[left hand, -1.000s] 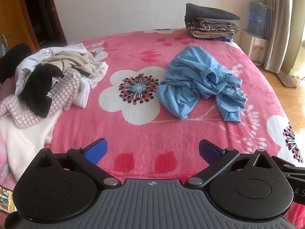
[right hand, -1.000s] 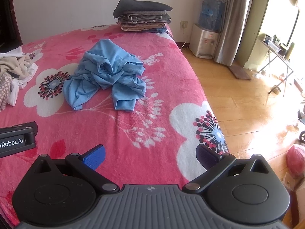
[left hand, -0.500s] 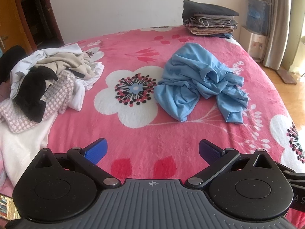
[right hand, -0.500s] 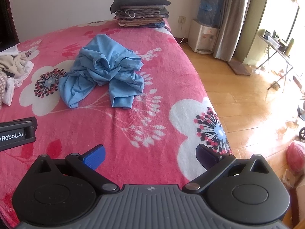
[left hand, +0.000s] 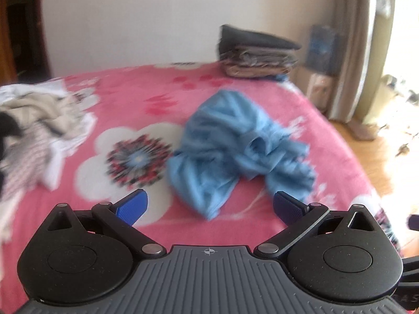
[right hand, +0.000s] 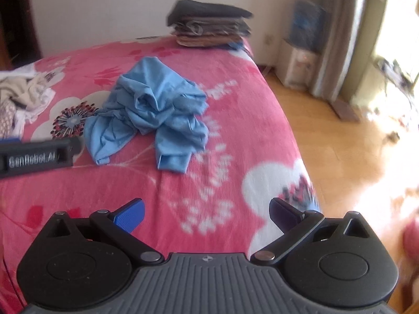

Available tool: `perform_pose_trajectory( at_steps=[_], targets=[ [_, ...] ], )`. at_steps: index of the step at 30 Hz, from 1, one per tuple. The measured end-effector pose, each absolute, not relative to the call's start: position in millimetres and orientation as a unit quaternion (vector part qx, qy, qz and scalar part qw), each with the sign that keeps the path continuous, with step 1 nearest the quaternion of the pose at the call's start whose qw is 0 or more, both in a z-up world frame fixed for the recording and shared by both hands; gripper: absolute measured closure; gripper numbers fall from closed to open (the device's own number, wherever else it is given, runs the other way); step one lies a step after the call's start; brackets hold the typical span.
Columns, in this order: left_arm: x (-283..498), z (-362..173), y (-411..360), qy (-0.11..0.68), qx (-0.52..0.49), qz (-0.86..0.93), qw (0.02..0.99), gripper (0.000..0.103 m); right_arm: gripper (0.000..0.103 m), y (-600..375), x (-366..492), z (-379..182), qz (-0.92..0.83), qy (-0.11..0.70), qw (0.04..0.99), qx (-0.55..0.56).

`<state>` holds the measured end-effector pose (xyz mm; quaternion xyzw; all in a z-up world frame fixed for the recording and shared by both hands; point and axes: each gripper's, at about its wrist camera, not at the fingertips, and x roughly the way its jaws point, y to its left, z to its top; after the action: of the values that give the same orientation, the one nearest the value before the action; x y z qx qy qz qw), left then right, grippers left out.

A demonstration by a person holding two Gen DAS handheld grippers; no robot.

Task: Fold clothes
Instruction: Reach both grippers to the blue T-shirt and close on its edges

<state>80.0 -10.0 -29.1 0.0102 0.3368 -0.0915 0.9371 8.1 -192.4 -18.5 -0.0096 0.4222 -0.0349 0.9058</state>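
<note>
A crumpled light-blue garment [left hand: 235, 146] [right hand: 154, 112] lies in the middle of the pink flowered bed [left hand: 157, 91] [right hand: 230, 104]. My left gripper [left hand: 209, 205] hangs open just short of the garment's near edge, nothing between its fingers. My right gripper [right hand: 207, 213] is open too, above the bedspread nearer the bed's right side, with the garment ahead and to the left. The left gripper's body [right hand: 36, 157] shows at the left of the right wrist view. Both views are motion-blurred.
A heap of unfolded clothes [left hand: 34, 128] [right hand: 23, 96] lies at the bed's left side. A stack of folded clothes [left hand: 256, 55] [right hand: 212, 26] sits at the far corner. Right of the bed are wooden floor [right hand: 353, 144], a curtain [left hand: 351, 44] and a small cabinet [right hand: 298, 65].
Both grippers have moved forward and closer to the blue garment, which now looks larger. The left view has swung right, pushing the unfolded heap toward the left edge. Both stay open.
</note>
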Motion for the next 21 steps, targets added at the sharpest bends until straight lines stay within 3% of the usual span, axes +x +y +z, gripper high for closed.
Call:
perform_pose_trajectory(
  at_steps=[15,18,21],
  targets=[
    [150.9,-59.0,-46.2,0.292,0.080,-0.174,0.937,0.000,0.004,-266.7,108.6,-43.7,0.001,0.369,0.926,0.077],
    [154.7,-61.4,-53.1,0.272,0.119,-0.175,0.939,0.004,0.011,-269.4,123.5,-49.6,0.033,0.361,0.928,0.082],
    [156.4,-61.7,-61.4,0.245,0.177,-0.176,0.937,0.017,0.020,-266.2,136.3,-56.7,0.068,0.360,0.926,0.087]
  ],
)
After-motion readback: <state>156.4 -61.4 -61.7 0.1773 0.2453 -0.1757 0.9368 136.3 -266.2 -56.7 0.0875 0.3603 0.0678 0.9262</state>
